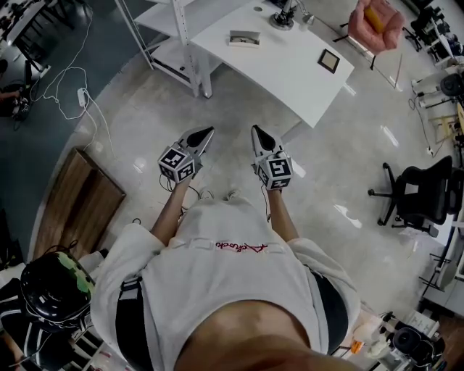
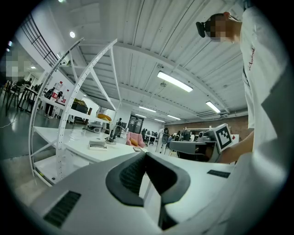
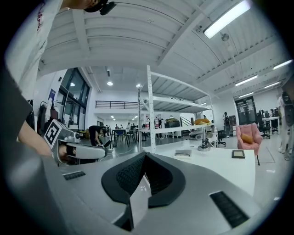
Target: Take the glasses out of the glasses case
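The glasses case [image 1: 244,38] is a small pale oblong lying on the white table [image 1: 290,72], far ahead of both grippers. It also shows small in the left gripper view [image 2: 98,145] and the right gripper view [image 3: 183,153]. I cannot make out any glasses at this distance. My left gripper [image 1: 206,132] and right gripper [image 1: 257,130] are held level side by side over the floor, short of the table's near edge. Both are shut with nothing between the jaws; the tips meet in the left gripper view [image 2: 145,153] and the right gripper view [image 3: 144,153].
On the table lie a small dark square tile [image 1: 328,61] and a black stand [image 1: 283,18]. A white shelf frame [image 1: 181,43] rises at the table's left. A pink chair [image 1: 375,25] stands beyond, a black office chair [image 1: 417,192] at the right, cables [image 1: 80,94] on the floor at the left.
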`<state>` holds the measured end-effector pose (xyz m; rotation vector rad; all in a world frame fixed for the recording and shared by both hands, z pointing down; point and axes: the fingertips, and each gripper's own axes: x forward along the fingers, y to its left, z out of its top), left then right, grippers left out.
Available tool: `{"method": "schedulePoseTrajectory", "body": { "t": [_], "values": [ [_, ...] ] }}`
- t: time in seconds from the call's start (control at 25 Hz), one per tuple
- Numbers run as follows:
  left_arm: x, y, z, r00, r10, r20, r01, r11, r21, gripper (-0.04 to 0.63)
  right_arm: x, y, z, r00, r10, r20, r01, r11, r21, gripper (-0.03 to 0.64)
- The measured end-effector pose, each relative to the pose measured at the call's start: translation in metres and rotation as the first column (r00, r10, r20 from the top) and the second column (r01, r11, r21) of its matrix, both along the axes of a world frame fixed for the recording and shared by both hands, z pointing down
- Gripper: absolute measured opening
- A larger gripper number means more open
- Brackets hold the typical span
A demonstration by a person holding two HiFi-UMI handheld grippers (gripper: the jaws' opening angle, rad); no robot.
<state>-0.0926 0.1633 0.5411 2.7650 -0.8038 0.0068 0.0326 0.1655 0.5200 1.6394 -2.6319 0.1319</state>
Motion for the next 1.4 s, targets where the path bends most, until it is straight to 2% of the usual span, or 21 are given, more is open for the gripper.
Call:
{"method": "schedulePoseTrajectory", "body": {
  "t": [0.6,0.96,1.4],
  "values": [
    [0.041,0.005,-0.003,0.999,-0.029,0.022,0.029,1.000,0.011,-0.011,0.038,0.007,0.012,0.999,-0.045,0.007,0.045,0.999,-0.021,-0.006],
    [0.057,0.009,0.007,0.999,-0.036,0.034,0.036,0.999,-0.008,-0.011,0.052,0.007,0.023,0.998,-0.062,-0.009,0.061,0.998,-0.033,-0.005],
    [0.069,-0.031,0.016,1.000,-0.014,0.017,0.014,1.000,-0.005,-0.011,0.056,-0.028,0.030,0.999,-0.050,-0.011,0.050,0.998,-0.027,-0.006]
  ]
}}
